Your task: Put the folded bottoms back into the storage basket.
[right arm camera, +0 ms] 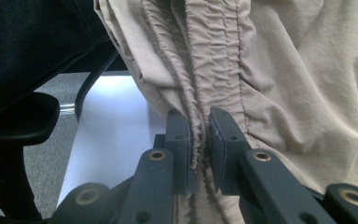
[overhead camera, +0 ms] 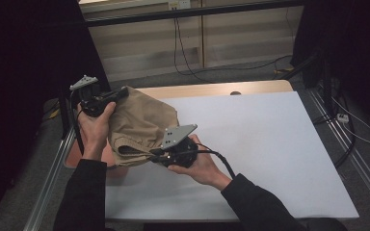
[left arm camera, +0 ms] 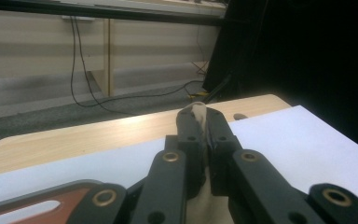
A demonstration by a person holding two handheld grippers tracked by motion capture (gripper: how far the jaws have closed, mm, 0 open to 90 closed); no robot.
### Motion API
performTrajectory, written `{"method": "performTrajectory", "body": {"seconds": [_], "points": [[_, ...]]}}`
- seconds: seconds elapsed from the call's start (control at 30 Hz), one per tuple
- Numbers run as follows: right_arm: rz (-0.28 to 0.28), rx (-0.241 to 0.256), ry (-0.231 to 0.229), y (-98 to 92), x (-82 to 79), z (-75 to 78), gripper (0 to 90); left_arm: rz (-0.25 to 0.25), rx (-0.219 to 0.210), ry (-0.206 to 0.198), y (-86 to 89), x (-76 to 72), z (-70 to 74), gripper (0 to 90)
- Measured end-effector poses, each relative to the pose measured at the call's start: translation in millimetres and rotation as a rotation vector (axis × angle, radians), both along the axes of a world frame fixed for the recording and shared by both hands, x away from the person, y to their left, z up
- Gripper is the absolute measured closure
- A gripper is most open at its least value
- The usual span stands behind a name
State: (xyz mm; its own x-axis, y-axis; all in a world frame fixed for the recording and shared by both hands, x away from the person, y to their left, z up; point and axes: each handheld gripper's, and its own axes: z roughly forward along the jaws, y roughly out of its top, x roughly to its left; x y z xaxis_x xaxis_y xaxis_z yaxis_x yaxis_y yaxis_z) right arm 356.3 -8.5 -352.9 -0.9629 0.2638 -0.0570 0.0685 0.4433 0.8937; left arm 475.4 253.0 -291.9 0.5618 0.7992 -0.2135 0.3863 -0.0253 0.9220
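No legible text, label, brand, number or sign on anything in view.

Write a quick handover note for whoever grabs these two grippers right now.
Left gripper: shut on a fold of the tan garment, at the table's far left.
Right gripper: shut on the garment's gathered elastic band, nearer the person.
The garment hangs bunched between the two, over the left part of the white table cover.
Done: both grips taken.
Left: probably spreading it flat on the cover, then folding.
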Motion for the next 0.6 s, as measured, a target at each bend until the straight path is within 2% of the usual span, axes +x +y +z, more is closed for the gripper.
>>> {"method": "performTrajectory", "body": {"seconds": [0.13, 0.23, 0.6], "points": [[0.005, 0.005, -0.001, 5.0, 1.8, 5.2, 79.3, 0.009, -0.02, 0.002, 10.9, -0.1, 3.5, 87.1], [0.012, 0.019, 0.018, 8.8, 2.7, 6.2, 79.3, 0.013, -0.011, 0.0, 14.2, -1.5, 4.7, 87.1], [0.024, 0.031, 0.014, 23.3, 6.4, 14.8, 79.3, 0.046, -0.021, -0.017, 30.9, -2.0, 13.0, 87.1]]}}
